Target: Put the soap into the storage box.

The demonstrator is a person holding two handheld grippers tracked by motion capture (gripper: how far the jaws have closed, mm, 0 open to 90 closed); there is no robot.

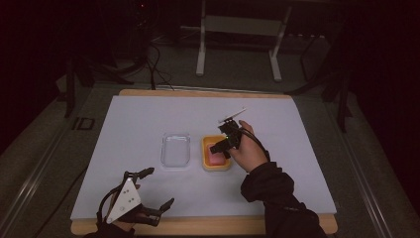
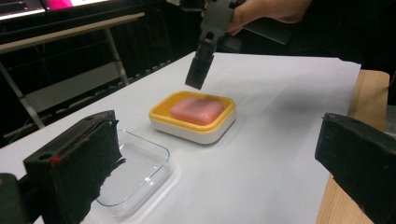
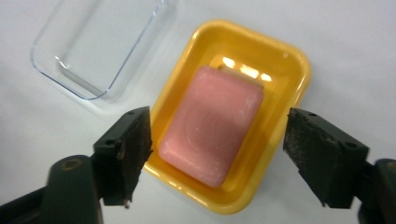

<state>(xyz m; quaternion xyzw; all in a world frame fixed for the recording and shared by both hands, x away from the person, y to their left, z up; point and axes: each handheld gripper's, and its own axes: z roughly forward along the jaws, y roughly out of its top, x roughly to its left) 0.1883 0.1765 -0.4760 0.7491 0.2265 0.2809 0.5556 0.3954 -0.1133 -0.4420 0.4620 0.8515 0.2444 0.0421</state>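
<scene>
Right gripper [image 3: 215, 154] poised, jaws spread wide and empty, over a pink soap bar [image 3: 212, 135] in its yellow soap dish [image 3: 289, 60].

On the white table [image 1: 129, 119], the clear lid [image 1: 176, 148] lies beside the dish, frame centre. The left gripper [image 1: 153, 188], open and empty, waits lower left. Likely next: descend, straddle the bar, close. The room behind is lost in darkness.

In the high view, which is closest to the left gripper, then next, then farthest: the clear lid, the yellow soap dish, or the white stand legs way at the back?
From the left gripper, at the near left edge:
1. Clear lid, lying flat ahead of it, mid-table.
2. Yellow soap dish, right of the lid, holding the pink soap under the right gripper.
3. White stand legs, on the floor beyond the table's far edge.
</scene>
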